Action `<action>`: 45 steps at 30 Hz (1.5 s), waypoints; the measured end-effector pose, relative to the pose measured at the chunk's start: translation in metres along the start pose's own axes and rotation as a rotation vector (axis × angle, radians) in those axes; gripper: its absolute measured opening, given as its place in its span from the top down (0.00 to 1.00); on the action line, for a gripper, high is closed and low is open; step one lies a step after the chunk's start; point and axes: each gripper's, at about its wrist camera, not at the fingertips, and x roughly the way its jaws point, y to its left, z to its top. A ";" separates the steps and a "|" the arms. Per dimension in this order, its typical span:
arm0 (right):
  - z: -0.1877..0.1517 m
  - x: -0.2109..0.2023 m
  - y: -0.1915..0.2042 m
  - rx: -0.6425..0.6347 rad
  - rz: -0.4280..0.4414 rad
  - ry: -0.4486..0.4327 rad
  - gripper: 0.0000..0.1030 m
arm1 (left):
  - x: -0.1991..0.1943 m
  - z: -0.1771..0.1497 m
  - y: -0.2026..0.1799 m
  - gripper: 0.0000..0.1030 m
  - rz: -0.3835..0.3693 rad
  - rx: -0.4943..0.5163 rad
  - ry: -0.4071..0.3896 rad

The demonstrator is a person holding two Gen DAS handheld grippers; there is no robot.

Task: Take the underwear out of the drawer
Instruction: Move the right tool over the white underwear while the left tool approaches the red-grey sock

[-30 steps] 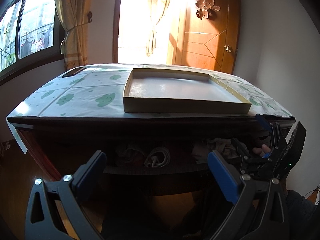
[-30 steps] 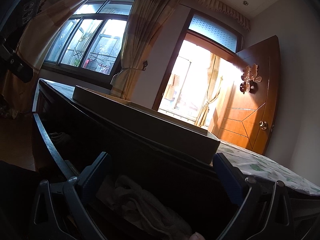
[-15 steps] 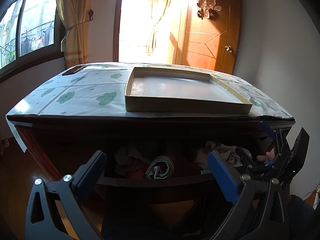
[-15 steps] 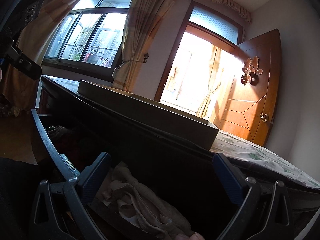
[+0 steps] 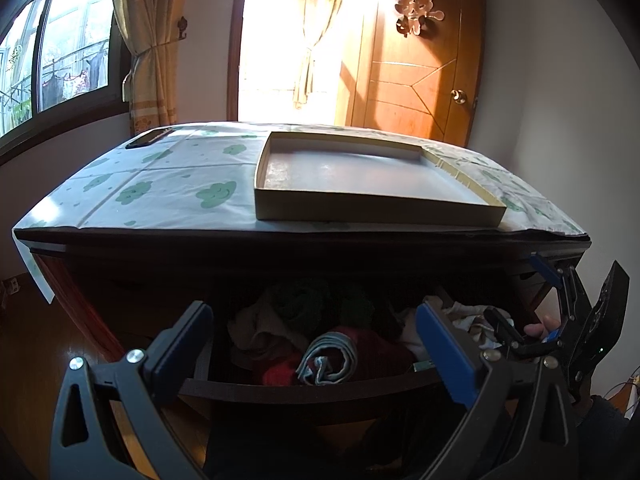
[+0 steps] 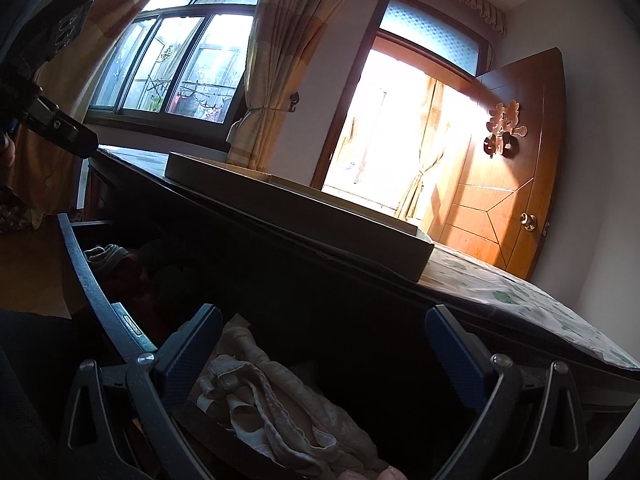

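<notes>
Left wrist view is showing the drawer (image 5: 304, 390) standing open under the front edge of the dresser top (image 5: 168, 184), with rolled and bunched clothing inside; the grey-blue roll (image 5: 330, 360) is sitting near the drawer's front edge, on a red garment (image 5: 372, 354). Right wrist view is looking down at pale lace-trimmed underwear (image 6: 276, 408) heaped at the right end of the drawer, just behind its front wall.

Judging from this, the step in hand is the reach for a piece. The right gripper (image 6: 320, 344) is the better placed: it should be dropping straight down over the pale heap, keeping clear of the front wall, and closing on 1 raised fold (not the whole pile), then lifting upward before drawing back.

Both sets of fingers are spread wide and holding nothing. The left gripper (image 5: 312, 334) is hovering in front of the drawer's middle, touching no cloth. The right gripper's 2 fingers (image 6: 192, 344) are straddling the pale underwear, though contact cannot be told.
</notes>
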 end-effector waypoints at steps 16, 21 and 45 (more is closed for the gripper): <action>0.001 -0.011 0.003 0.024 0.018 0.063 0.00 | -0.003 0.004 0.009 0.00 0.010 -0.011 -0.005; 0.002 -0.011 0.003 0.024 0.014 0.091 0.00 | -0.005 0.008 0.018 0.00 0.024 -0.027 -0.012; 0.002 -0.020 -0.006 0.082 0.060 0.216 0.00 | 0.001 0.008 0.021 0.00 0.025 -0.002 0.035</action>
